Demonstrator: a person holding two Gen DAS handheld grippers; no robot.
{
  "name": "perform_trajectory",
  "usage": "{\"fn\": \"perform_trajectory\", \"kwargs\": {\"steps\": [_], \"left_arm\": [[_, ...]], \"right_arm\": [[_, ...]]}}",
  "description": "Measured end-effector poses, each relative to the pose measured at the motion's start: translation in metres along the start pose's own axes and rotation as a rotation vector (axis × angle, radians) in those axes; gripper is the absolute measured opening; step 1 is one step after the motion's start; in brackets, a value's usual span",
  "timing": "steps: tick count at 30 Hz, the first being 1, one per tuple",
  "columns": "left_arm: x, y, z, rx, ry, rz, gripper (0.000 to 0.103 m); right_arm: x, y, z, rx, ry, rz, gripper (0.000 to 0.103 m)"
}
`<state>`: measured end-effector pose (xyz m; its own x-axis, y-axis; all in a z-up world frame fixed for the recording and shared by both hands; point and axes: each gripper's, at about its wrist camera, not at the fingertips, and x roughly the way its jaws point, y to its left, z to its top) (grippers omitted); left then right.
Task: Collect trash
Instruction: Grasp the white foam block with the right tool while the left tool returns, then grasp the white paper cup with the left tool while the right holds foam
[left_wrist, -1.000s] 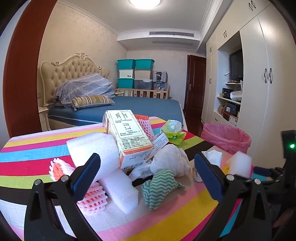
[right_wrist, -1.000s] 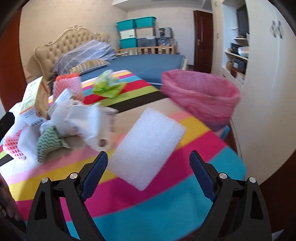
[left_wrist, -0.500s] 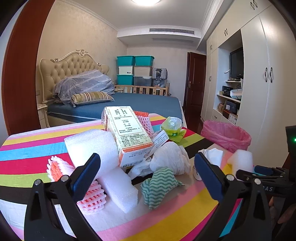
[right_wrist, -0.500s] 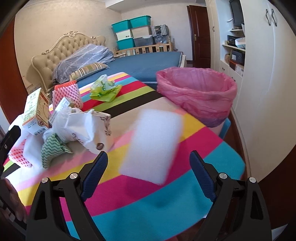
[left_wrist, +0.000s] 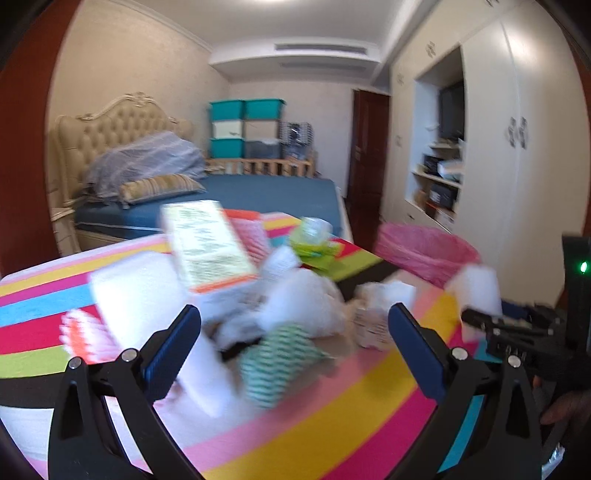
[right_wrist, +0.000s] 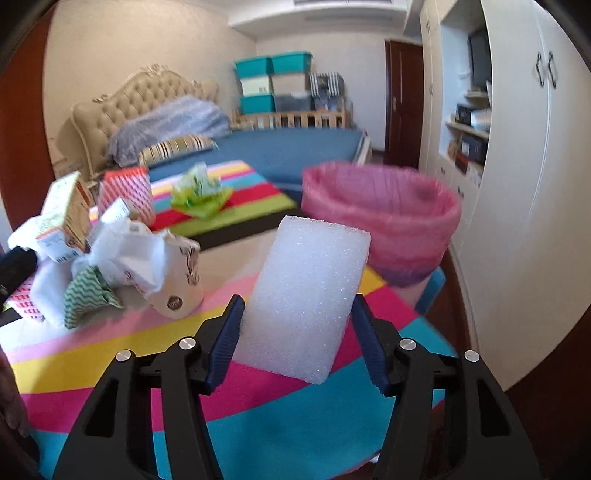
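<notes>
Right hand-held gripper (right_wrist: 295, 343) just closed, clamping; left hand-held gripper (left_wrist: 295, 354) wide apart

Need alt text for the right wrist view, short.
The right gripper has just closed its blue pads on a white foam block, tilted above a rainbow-striped tablecloth. A pink-lined trash bin stands just beyond; crumpled wrappers and a carton lie left.

Behind the striped surface (right_wrist: 122, 350): a bed (right_wrist: 295, 147) with a tufted headboard (right_wrist: 147, 99) and striped pillow (right_wrist: 177, 146), stacked teal storage bins (right_wrist: 273, 81) against the far wall, a dark door (right_wrist: 402, 103), white wardrobes (right_wrist: 535, 166) at right.
</notes>
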<state>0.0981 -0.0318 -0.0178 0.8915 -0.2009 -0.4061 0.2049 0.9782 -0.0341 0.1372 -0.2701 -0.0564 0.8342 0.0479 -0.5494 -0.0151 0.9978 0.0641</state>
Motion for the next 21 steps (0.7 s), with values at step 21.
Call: {"fn": "perform_trajectory", "kwargs": {"steps": [21], "left_arm": [[0.105, -0.074, 0.009, 0.087, 0.262, -0.051, 0.096]], "right_arm": [[-0.03, -0.044, -0.002, 0.043, -0.125, 0.108, 0.057]]}}
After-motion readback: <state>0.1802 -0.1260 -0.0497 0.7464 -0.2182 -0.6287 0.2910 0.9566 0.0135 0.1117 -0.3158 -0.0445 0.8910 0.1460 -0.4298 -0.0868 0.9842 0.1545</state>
